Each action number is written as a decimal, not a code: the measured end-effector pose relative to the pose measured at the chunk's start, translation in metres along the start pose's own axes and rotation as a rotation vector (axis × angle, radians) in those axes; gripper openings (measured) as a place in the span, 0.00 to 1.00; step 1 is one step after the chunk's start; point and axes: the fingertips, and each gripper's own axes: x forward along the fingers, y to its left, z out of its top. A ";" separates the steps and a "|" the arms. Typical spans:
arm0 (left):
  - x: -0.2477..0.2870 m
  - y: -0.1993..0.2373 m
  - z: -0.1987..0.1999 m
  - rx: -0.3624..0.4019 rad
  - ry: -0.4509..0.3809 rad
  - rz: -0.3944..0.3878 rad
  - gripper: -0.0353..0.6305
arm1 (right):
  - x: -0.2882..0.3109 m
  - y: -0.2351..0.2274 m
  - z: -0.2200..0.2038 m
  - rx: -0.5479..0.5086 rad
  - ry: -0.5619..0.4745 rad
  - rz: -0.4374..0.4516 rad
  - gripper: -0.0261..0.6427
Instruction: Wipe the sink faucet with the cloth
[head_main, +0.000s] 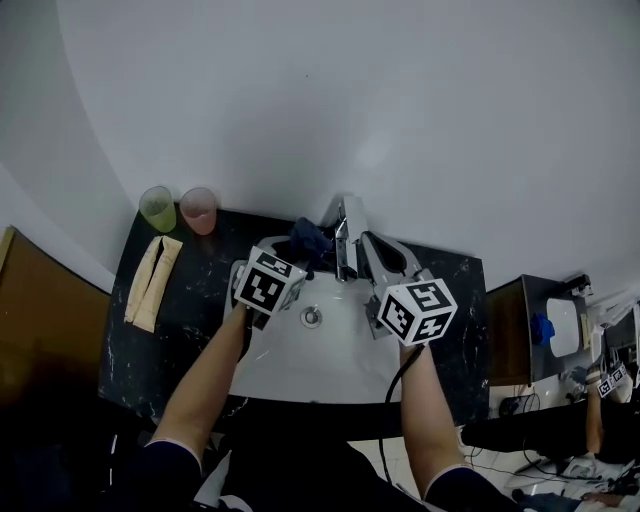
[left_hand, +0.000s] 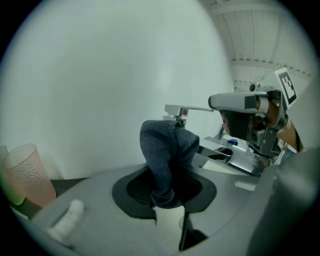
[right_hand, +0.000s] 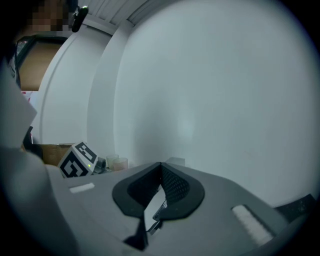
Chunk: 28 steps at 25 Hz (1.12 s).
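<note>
A dark blue cloth (head_main: 311, 240) hangs bunched from my left gripper (head_main: 298, 254), just left of the chrome faucet (head_main: 344, 243) at the back of the white sink (head_main: 300, 365). In the left gripper view the cloth (left_hand: 167, 155) stands up between the jaws of the left gripper (left_hand: 167, 186), which are shut on it, and the faucet's lever (left_hand: 189, 108) shows right behind it. My right gripper (head_main: 386, 262) sits just right of the faucet. In its own view the right gripper (right_hand: 160, 175) is shut with nothing between the pads.
On the black counter (head_main: 200, 320) at the left stand a green cup (head_main: 157, 208) and a pink cup (head_main: 199, 210), with a folded beige towel (head_main: 152, 282) in front of them. The drain (head_main: 312, 317) lies mid-basin. A white wall rises directly behind the faucet.
</note>
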 end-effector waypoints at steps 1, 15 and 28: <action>-0.009 -0.004 0.001 -0.011 -0.017 -0.011 0.19 | -0.005 0.003 0.000 0.003 -0.008 0.000 0.05; -0.122 -0.067 0.026 0.009 -0.207 -0.159 0.19 | -0.073 0.054 -0.005 0.073 -0.088 -0.134 0.05; -0.155 -0.139 0.025 0.000 -0.241 -0.117 0.19 | -0.149 0.071 -0.001 0.039 -0.148 -0.081 0.05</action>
